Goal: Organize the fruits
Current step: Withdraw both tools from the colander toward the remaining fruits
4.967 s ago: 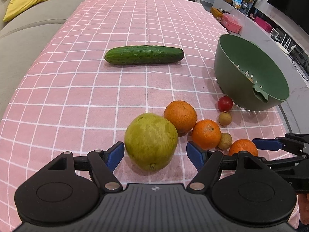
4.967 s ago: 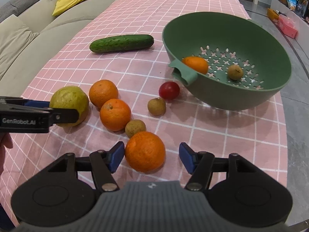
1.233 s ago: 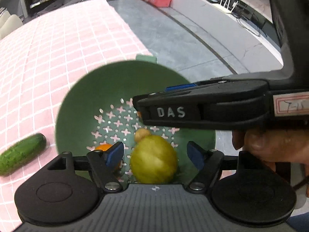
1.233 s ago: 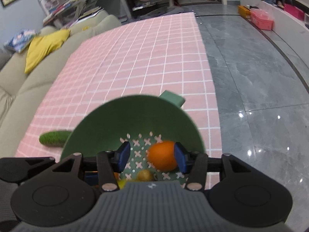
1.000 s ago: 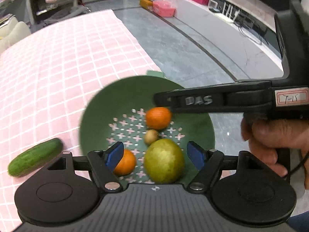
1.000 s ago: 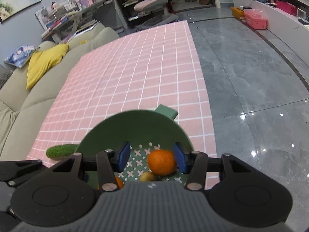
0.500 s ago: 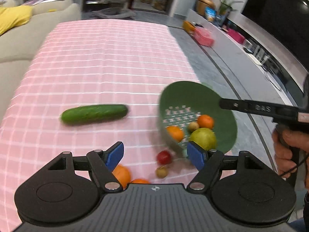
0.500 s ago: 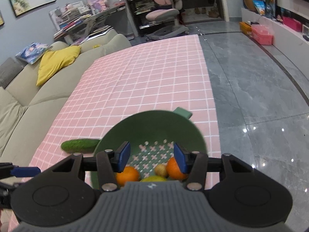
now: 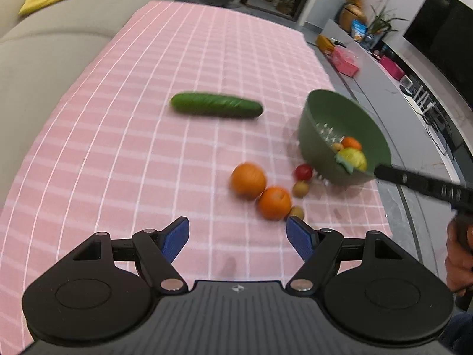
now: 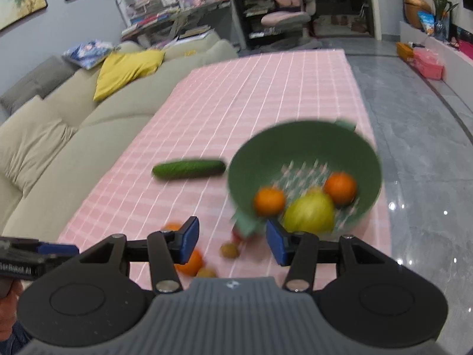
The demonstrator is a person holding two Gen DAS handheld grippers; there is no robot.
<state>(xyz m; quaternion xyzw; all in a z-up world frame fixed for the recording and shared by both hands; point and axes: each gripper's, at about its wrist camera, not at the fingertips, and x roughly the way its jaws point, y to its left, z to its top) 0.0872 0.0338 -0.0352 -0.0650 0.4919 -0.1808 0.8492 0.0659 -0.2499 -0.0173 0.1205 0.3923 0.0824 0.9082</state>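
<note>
Both tools have pulled back from the deep green plastic colander bowl [image 10: 304,159] over the last second. The big yellow-green pear-like fruit [image 10: 309,211] and one more round orange [image 10: 340,188] now lie inside it, next to the orange [image 10: 269,201] already there. Five seconds ago the green fruit sat on the pink checked cloth of the table [image 9: 118,148] between the left tool's fingers, and the orange between the right tool's.

The left tool [image 9: 238,235] now hangs over bare cloth with its blue pads spread wide and nothing between them. The right tool [image 10: 232,241] is likewise parted and empty, above the near edge of the bowl. I judge that two fruits have just been delivered and the next pick is due.

From the left wrist, the remaining pieces show plainly at about 1 o'clock from the tool: two oranges [image 9: 248,180] touching each other, a small red tomato-like fruit [image 9: 303,172] against the bowl's foot, and two small brown round fruits [image 9: 301,189]. The long dark green cucumber [image 9: 217,109] lies apart at 12 o'clock.

The right wrist view hides most of these behind its own fingers and is blurred, but it alone looks down into the bowl and shows both oranges there.
</note>
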